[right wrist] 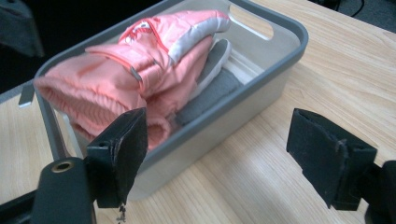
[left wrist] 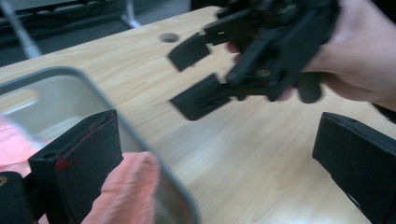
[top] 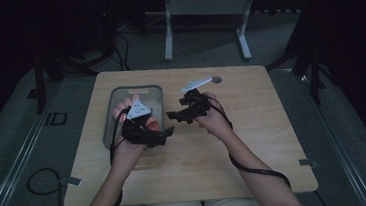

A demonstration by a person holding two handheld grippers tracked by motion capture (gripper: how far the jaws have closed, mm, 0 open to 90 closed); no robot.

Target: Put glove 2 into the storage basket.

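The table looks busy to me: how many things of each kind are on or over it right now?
Grey bin: 1
Pink gloves in the bin: looks like 2, stacked, hard to separate
Hand-held grippers: 2, left gripper and right gripper, both with jaws apart
Total: 5

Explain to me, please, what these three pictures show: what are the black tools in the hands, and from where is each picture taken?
A person sits at a wooden table and holds a hand-operated gripper in each hand. The high view looks down from above: left gripper, right gripper. The other two pictures come from small cameras riding on each gripper, so its own black jaws frame the view. On the table stands a grey bin holding pink winter gloves. Both grippers are open and hold nothing.
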